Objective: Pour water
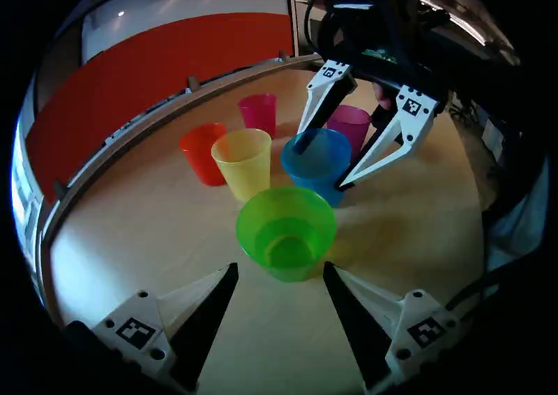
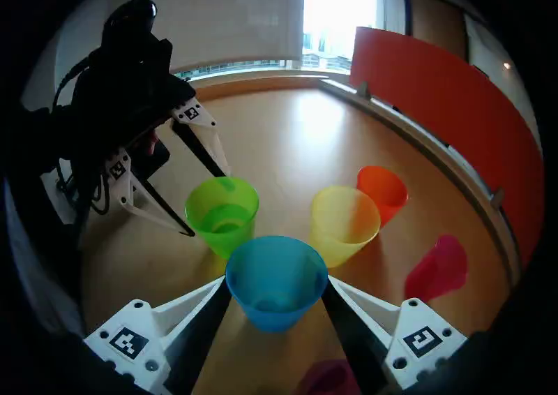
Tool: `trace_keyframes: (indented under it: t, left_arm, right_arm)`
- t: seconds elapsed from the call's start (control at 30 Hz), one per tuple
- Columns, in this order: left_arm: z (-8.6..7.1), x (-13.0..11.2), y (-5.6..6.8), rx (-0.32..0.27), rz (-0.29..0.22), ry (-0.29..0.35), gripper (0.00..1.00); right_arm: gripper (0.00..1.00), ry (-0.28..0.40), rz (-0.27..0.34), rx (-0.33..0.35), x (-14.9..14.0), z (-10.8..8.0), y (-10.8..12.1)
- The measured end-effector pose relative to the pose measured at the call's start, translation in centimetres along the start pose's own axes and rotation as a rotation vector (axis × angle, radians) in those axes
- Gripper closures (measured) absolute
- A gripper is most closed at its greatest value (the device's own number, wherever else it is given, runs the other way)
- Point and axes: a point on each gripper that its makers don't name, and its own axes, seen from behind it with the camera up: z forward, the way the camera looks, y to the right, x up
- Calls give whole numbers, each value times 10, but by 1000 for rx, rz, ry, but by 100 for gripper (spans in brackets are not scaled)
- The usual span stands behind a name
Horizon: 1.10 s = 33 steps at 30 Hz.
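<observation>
A green cup (image 1: 286,227) stands upright on the wooden table (image 1: 418,213), right in front of my left gripper (image 1: 280,266). That gripper is open, with its tips on either side of the cup's base and a small gap on each side. Across the table it appears as the left gripper (image 2: 208,204), straddling the green cup (image 2: 222,217). A blue cup (image 2: 275,301) sits between the fingers of my right gripper (image 2: 276,283), which is open and close against the cup's sides. In the left gripper view the right gripper (image 1: 322,165) flanks the blue cup (image 1: 314,172). A little liquid seems to lie in the green cup.
Around them stand a yellow cup (image 1: 244,161), an orange cup (image 1: 202,151), a magenta cup (image 1: 258,112) and a purple cup (image 1: 349,124). A raised rim (image 1: 139,126) and a red panel (image 1: 139,74) close off the table's far side. Bare table lies toward the window (image 2: 335,25).
</observation>
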Motion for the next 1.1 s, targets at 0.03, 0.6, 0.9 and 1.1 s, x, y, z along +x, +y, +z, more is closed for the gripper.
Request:
trace_keyframes:
  t: [0.03,0.6,0.9,1.1]
  left_arm:
    - [-1,-1,0,1,-1,0,10]
    - [-6,-4,6,-2,-7,5,10]
    - [-6,-3,9,1,0,7,10]
    - [-10,-4,7,15,-7,9,10]
  right_arm:
    - [9,0,2,1,0,1,0]
    - [8,-23,-14,-10,-12,-7,-1]
    - [7,-54,-53,-29,-21,-11,-1]
    - [6,-51,-61,-31,-18,-19,0]
